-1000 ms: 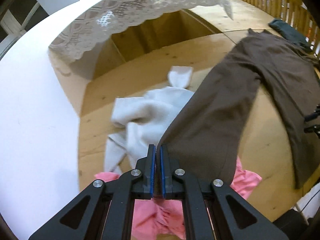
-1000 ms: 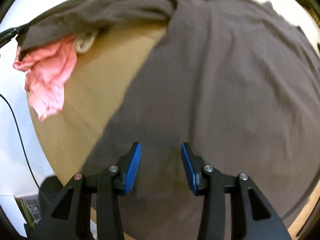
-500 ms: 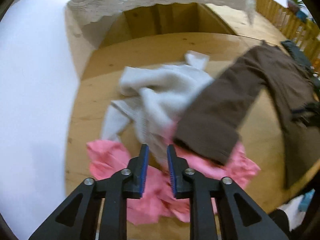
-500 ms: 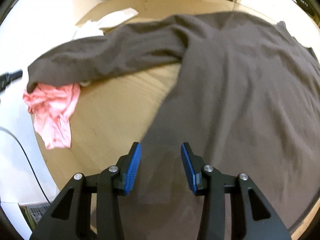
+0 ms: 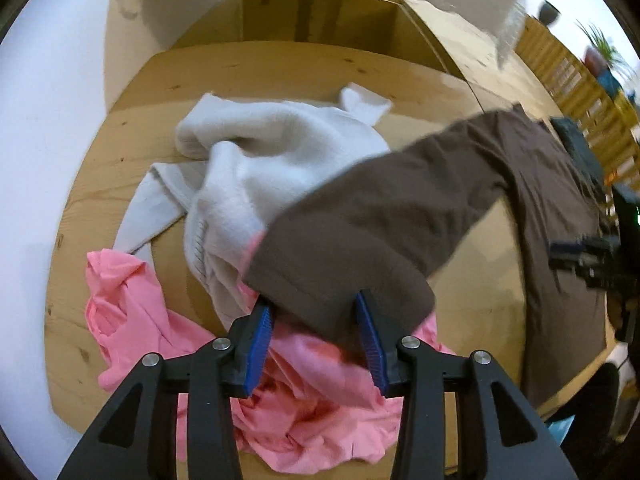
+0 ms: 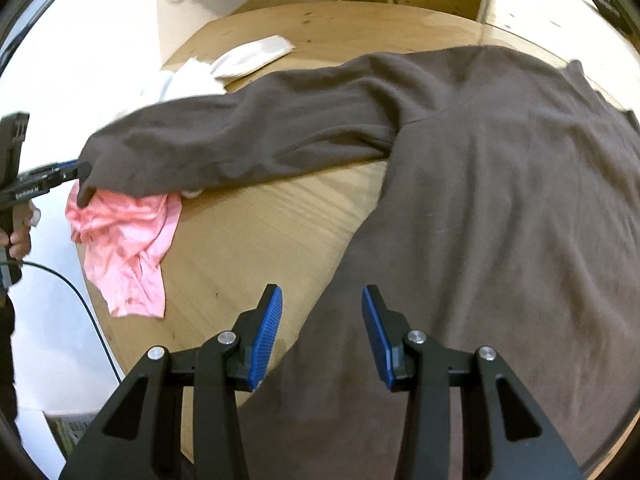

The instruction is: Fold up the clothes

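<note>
A brown long-sleeved top (image 6: 500, 208) lies spread on the round wooden table (image 6: 256, 232). Its sleeve (image 5: 384, 216) stretches left, and the cuff rests on a pink garment (image 5: 132, 320) and a white sweater (image 5: 256, 152). My left gripper (image 5: 316, 340) is open, jaws on either side of the cuff end, not gripping it. My right gripper (image 6: 322, 336) is open and empty over the lower edge of the top's body. The left gripper also shows in the right wrist view (image 6: 60, 172) at the cuff.
The pink garment (image 6: 124, 240) hangs over the table's left edge. A wooden cabinet (image 5: 320, 16) with a lace cloth stands behind the table. A wooden railing (image 5: 580, 80) runs at the right. A cable (image 6: 80, 300) hangs at the left.
My left gripper has opened and let go of the sleeve cuff, which dropped onto the pink garment and white sweater. My right gripper stayed open and pulled back a little.
</note>
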Demonstrator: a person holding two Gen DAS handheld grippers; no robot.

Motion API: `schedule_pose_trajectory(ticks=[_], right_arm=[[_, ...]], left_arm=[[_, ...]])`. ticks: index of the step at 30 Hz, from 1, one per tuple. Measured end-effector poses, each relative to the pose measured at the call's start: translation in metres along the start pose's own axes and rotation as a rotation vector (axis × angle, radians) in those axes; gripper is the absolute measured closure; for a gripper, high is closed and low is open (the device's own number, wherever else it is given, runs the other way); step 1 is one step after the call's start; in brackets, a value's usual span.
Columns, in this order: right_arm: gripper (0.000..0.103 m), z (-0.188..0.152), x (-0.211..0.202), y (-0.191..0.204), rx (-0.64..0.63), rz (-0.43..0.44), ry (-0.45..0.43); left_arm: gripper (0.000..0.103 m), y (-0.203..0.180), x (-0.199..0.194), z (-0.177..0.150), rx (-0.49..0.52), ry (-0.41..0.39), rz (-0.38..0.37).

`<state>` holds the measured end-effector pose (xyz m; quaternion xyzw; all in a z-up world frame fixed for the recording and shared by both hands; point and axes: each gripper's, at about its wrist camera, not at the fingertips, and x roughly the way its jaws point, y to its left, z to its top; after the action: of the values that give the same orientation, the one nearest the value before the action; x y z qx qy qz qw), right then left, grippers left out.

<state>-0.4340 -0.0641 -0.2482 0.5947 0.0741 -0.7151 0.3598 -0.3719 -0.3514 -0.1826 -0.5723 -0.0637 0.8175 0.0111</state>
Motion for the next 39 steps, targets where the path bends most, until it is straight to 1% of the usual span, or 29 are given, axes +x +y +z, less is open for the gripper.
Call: schedule_pose_trajectory(ticks=[3,4,5,6,8,11,12,14,15,17,18,19,20,21,22,24,25,28,29,30,31,33,35,36,37,38,39], right_arm=[[0.062,0.009,-0.004,-0.013,0.053,0.014,-0.024],[0.062,0.014,-0.006,-0.019,0.068,0.007,-0.037],[0.063,0.019,-0.007,-0.024,0.079,0.001,-0.050],[0.073,0.024,-0.007,-0.030,0.091,-0.003,-0.063],[0.085,0.037,-0.003,-0.043,0.114,-0.021,-0.069],[0.084,0.054,0.008,-0.059,0.154,-0.030,-0.060],[0.084,0.058,0.013,-0.061,0.164,-0.010,-0.047],[0.084,0.061,0.023,-0.062,0.175,0.047,-0.013],[0.084,0.062,0.028,-0.058,0.161,0.044,0.000],[0.084,0.061,0.036,-0.053,0.102,-0.017,0.031],[0.086,0.059,0.038,-0.052,0.080,-0.041,0.046],[0.086,0.058,0.040,-0.051,0.057,-0.066,0.061],[0.086,0.057,0.041,-0.050,0.039,-0.086,0.078],[0.086,0.058,0.039,-0.055,0.054,-0.076,0.102],[0.086,0.060,0.035,-0.058,0.062,-0.062,0.103],[0.086,0.070,0.022,-0.068,0.086,-0.046,0.053],[0.086,0.076,0.015,-0.073,0.103,-0.041,0.023],[0.081,0.105,0.009,-0.092,0.159,-0.067,-0.035],[0.073,0.116,0.013,-0.098,0.175,-0.078,-0.034],[0.070,0.127,0.018,-0.105,0.201,-0.081,-0.033],[0.070,0.138,0.022,-0.112,0.227,-0.082,-0.034],[0.070,0.157,0.031,-0.122,0.268,-0.056,-0.046],[0.070,0.175,0.049,-0.126,0.282,-0.063,-0.025],[0.072,0.177,0.055,-0.126,0.269,-0.084,-0.008],[0.073,0.176,0.054,-0.129,0.266,-0.126,-0.015],[0.083,0.175,0.054,-0.132,0.263,-0.169,-0.022],[0.103,0.174,0.054,-0.136,0.261,-0.212,-0.029]], left_arm=[[0.064,0.008,0.000,0.009,-0.040,-0.035,0.004],[0.079,0.010,0.000,0.012,-0.050,-0.048,0.007],[0.092,0.009,-0.001,0.013,-0.050,-0.059,0.009],[0.097,0.007,-0.004,0.015,-0.046,-0.076,0.006],[0.097,0.001,-0.015,0.018,-0.012,-0.132,0.019],[0.097,-0.004,-0.038,0.027,0.020,-0.181,0.022],[0.097,-0.004,-0.046,0.031,0.022,-0.193,0.017],[0.097,-0.004,-0.061,0.042,0.038,-0.226,0.032],[0.097,-0.004,-0.068,0.049,0.048,-0.243,0.043],[0.097,-0.003,-0.078,0.063,0.062,-0.273,0.056],[0.097,0.000,-0.080,0.070,0.054,-0.281,0.050],[0.097,0.003,-0.079,0.076,0.044,-0.276,0.040],[0.097,0.006,-0.076,0.080,0.042,-0.265,0.046],[0.097,0.008,-0.070,0.082,0.045,-0.252,0.066],[0.097,0.009,-0.064,0.080,0.053,-0.241,0.079],[0.097,0.010,-0.054,0.074,0.071,-0.220,0.101],[0.097,0.009,-0.049,0.067,0.079,-0.211,0.094],[0.097,0.006,-0.038,0.044,0.097,-0.177,0.061],[0.097,0.006,-0.034,0.035,0.096,-0.160,0.048],[0.097,0.006,-0.029,0.026,0.097,-0.145,0.043],[0.097,0.008,-0.025,0.019,0.095,-0.130,0.044],[0.097,0.011,-0.017,0.006,0.094,-0.104,0.050],[0.097,0.014,-0.012,0.000,0.082,-0.091,0.054],[0.097,0.016,-0.010,-0.001,0.076,-0.089,0.055],[0.097,0.018,-0.010,-0.001,0.075,-0.093,0.065],[0.097,0.019,-0.011,0.001,0.070,-0.099,0.075],[0.097,0.020,-0.012,0.002,0.066,-0.107,0.085]])
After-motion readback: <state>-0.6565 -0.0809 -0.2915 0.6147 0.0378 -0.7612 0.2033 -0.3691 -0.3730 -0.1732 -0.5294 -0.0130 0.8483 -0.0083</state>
